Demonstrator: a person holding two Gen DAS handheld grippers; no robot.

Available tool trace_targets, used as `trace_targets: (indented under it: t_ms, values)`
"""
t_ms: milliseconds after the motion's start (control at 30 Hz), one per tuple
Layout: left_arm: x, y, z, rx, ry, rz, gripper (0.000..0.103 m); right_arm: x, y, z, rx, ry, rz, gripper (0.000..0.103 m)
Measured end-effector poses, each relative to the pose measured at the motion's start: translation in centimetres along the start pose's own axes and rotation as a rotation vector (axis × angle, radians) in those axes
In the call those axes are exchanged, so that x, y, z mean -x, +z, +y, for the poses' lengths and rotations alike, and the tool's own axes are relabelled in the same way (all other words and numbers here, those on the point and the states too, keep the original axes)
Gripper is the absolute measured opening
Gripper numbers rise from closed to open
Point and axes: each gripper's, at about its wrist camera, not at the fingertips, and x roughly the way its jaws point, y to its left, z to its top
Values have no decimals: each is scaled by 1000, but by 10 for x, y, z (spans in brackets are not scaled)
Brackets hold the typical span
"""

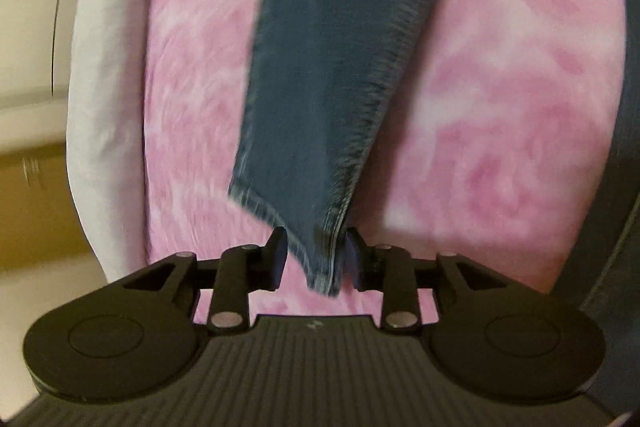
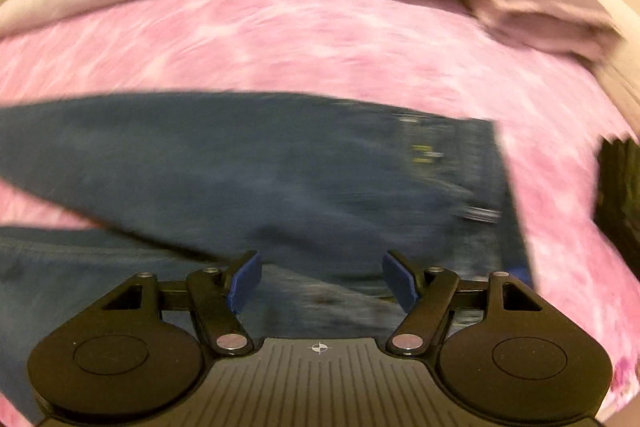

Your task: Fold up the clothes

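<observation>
The left gripper (image 1: 316, 259) pinches the hem of the jeans (image 1: 336, 75), which lie on the pink blanket (image 1: 500, 107). The right gripper (image 2: 320, 283) hangs open over them. Pull the leg straight, slowly, before folding.

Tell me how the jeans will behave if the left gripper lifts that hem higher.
The jeans look thick, so they will probably drape heavily rather than hold shape. The left gripper pinches only the hem corner, which may slip. The pink blanket looks soft, so dragging could bunch it.

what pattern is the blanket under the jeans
Pink and white tie-dye swirls on the blanket; it shows best in the right wrist view, beneath the dark blue jeans.
</observation>
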Motion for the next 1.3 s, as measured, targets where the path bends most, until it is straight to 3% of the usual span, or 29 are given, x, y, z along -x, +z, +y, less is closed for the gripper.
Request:
trace_targets:
  t_ms: [67,200,300,433,533,633,800,933,1100,1200,1233,1300]
  values:
    - [16,10,14,109,-20,-17,29,-1,4,-40,-87,10,-1,71]
    - [58,69,23,251,-79,-132,30,-25,5,-112,-272,107,45,70]
    - [98,130,10,245,-129,-291,32,-54,1,-144,-278,160,119,56]
    - [152,215,-15,230,-248,-521,39,-82,-7,-167,-212,233,148,54]
    - [179,272,-40,166,-321,-635,44,-93,-10,-178,-214,322,147,54]
    - [186,319,-59,141,-367,-652,43,-93,-10,-187,-258,370,161,10]
    - [184,376,-83,144,-411,-652,43,-69,-6,-209,-219,333,136,5]
    - [169,379,-82,176,-417,-632,58,-83,-19,-219,-328,331,155,3]
    - [171,346,-63,227,-427,-610,55,-55,-25,-221,-367,347,91,8]
    - [182,324,-56,260,-424,-623,55,-27,-39,-221,-404,340,86,32]
    - [188,320,-56,268,-428,-633,55,-18,-46,-219,-412,355,89,45]
    - [200,316,-59,269,-445,-665,55,-9,-60,-210,-390,363,114,51]
